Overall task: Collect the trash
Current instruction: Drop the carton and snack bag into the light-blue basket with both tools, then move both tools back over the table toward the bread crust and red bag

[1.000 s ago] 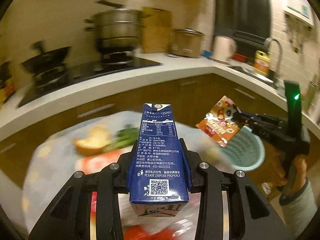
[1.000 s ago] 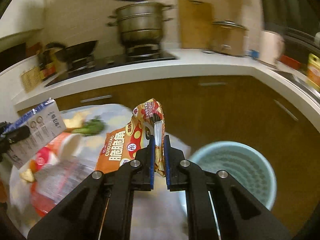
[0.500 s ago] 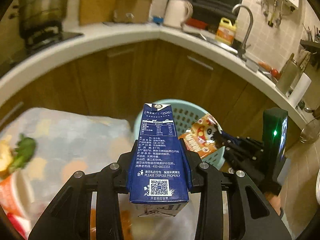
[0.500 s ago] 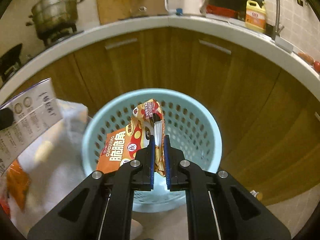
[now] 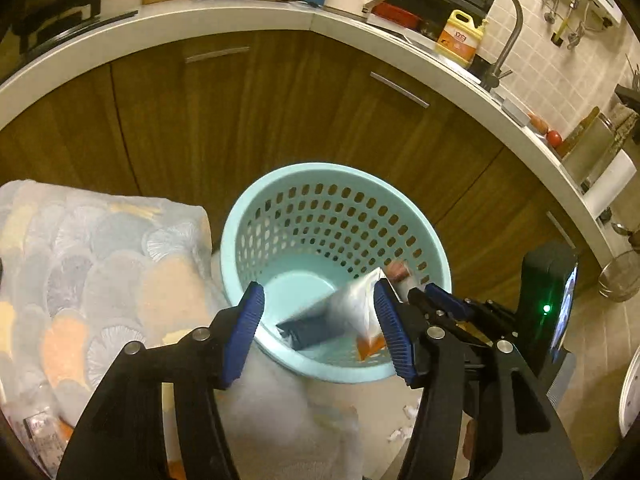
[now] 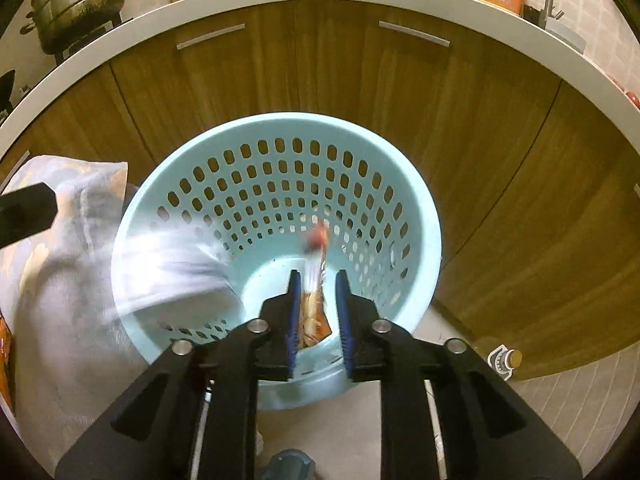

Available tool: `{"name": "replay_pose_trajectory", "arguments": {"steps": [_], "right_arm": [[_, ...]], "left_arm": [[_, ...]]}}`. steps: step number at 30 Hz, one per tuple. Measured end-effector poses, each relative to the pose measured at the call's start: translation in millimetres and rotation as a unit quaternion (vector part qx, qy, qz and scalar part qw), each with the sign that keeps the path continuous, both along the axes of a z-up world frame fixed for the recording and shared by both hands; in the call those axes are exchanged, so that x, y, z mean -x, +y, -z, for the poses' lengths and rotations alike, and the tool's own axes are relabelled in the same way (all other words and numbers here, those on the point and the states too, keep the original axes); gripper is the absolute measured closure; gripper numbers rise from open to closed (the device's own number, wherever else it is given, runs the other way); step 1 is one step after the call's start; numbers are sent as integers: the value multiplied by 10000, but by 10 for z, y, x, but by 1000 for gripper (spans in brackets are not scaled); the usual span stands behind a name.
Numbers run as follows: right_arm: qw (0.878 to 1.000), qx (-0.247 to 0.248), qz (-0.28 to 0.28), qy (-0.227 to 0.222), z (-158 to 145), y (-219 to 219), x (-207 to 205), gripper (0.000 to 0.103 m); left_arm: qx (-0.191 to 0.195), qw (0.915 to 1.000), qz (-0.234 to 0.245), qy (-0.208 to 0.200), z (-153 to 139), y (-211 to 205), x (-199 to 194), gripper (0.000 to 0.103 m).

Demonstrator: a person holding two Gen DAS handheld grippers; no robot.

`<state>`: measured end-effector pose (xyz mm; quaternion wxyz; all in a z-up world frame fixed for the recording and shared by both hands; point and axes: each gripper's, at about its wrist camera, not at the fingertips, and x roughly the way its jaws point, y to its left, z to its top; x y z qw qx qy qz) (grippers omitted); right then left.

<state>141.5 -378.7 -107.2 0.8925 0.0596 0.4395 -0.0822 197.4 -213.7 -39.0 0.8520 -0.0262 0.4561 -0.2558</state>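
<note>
Both hand-held grippers hang over a pale blue perforated wastebasket (image 5: 404,216) on the kitchen floor. The left hand-held gripper (image 5: 320,334) is spread wide, empty — a blurred dark blue carton (image 5: 306,330) lies inside the basket. The right hand-held gripper (image 6: 317,308) is parted, the orange snack wrapper (image 6: 314,312) loose between its fingers, above the basket's bottom.

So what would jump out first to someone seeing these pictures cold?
The pale blue perforated basket standing on the floor before the wooden cabinets, filling the middle of both views. Over its mouth hang two open grippers, left gripper and right gripper, with a dark blue carton and a snack bag blurred below them, apparently dropping inside.
</note>
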Motion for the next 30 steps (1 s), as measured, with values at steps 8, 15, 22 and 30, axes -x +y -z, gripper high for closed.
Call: {"name": "replay_pose_trajectory", "arguments": {"steps": [8,15,22,30], "right_arm": [[9998,-162,-95,-102,-79,31,93,77],[9940,-366,-736,-719,-566,464,293,77],[9807,-376,-1597,-1064,-909,1160,470,77],[9615,-382,-2426,-1234,-1075,1840,717,77]], "left_arm": [[169,9996,-167,-142,-199,258,185,47],[409,9957,-537,-632,-609,807,586,40],[289,9834,-1387,-1136,-920,1734,1129,32],[-546,9531,-2691,-1273,-804,2795,1726,32]]}}
